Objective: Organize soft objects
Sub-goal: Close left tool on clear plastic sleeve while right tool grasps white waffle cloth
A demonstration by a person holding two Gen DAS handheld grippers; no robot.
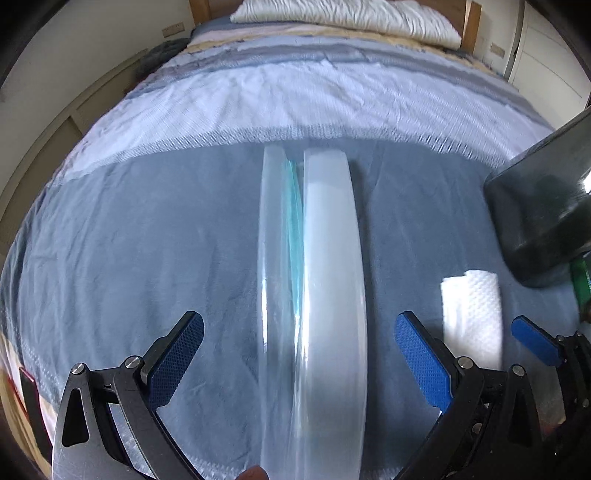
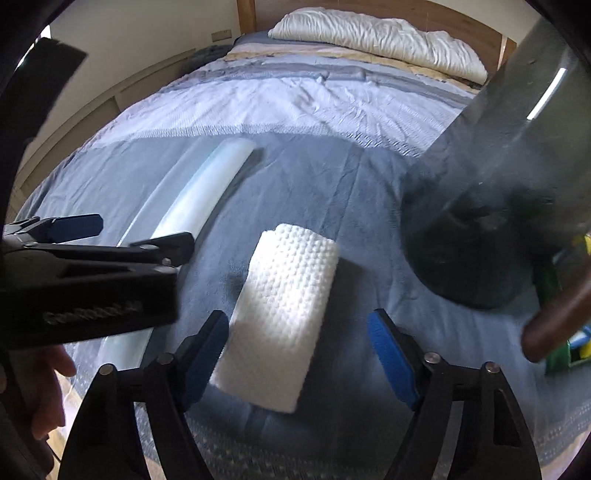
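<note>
A folded white towel (image 2: 280, 317) with a dimpled weave is seen lying on the blue blanket (image 2: 325, 192) of the bed, near its foot. It is framed by the right hand-held gripper (image 2: 299, 354), whose blue pads are spread wide on either side of it; no contact with the cloth can be made out. To the towel's left, a long clear plastic case (image 1: 314, 288) with a teal strip inside is laid lengthwise on the blanket. The left hand-held gripper (image 1: 299, 354) is held over the case's near end, its jaws wide apart and the case between them, untouched. A dark, blurred bag (image 2: 498, 206) is seen at the right, just beyond the towel. A white pillow (image 1: 347, 16) is set against the wooden headboard (image 2: 369, 9) at the far end.
</note>
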